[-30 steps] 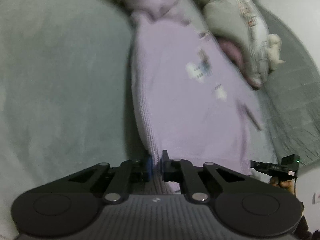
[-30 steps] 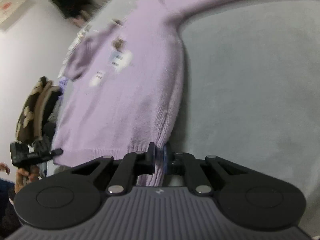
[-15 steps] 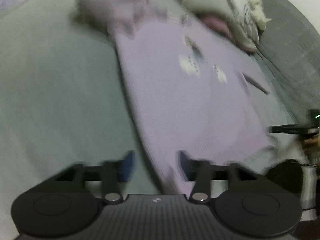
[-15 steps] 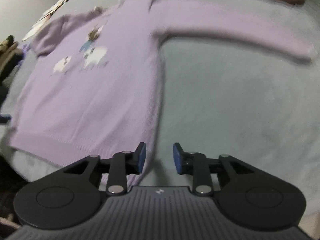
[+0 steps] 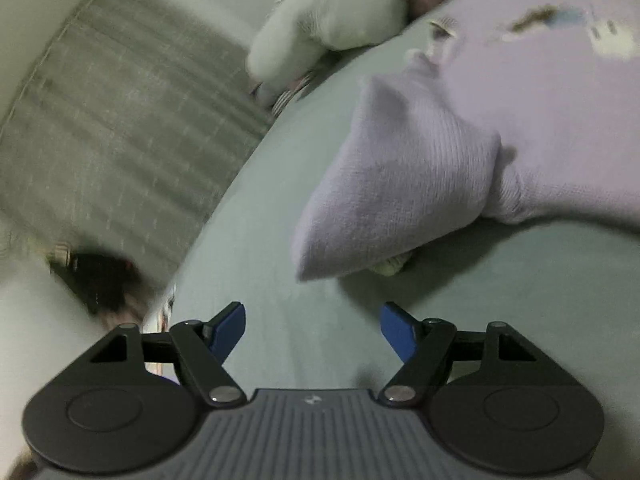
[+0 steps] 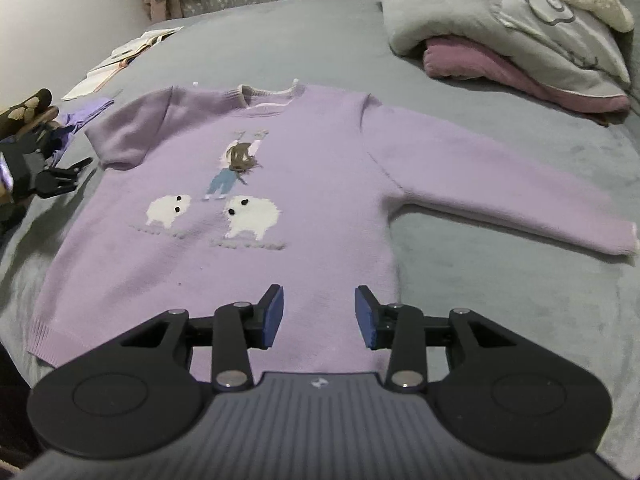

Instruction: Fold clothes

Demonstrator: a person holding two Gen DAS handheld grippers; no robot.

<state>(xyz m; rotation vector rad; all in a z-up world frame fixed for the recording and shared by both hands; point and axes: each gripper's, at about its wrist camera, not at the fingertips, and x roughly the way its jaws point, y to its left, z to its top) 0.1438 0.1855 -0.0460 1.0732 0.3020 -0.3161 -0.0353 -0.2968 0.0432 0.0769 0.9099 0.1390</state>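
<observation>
A lilac knitted sweater [image 6: 312, 184] with two white sheep and a girl on its front lies flat, face up, on the grey bed [image 6: 500, 292]. Its right sleeve [image 6: 500, 196] stretches out to the right; its left sleeve [image 6: 124, 136] is bunched up by the shoulder. My right gripper [image 6: 319, 312] is open and empty, hovering over the sweater's hem. In the left wrist view, my left gripper [image 5: 312, 328] is open and empty over bare bed sheet [image 5: 280, 288], just short of the bunched sleeve [image 5: 400, 184].
A pile of grey and pink bedding with a plush toy [image 6: 520, 40] sits at the back right. Papers [image 6: 120, 60] lie at the back left. The other gripper [image 6: 40, 172] shows at the left edge. A grey blanket [image 5: 120, 112] hangs beside the bed.
Both grippers let go of the sweater's hem and opened. The right one drew back to face the flat sweater. The left one swung over to the bunched left sleeve.
</observation>
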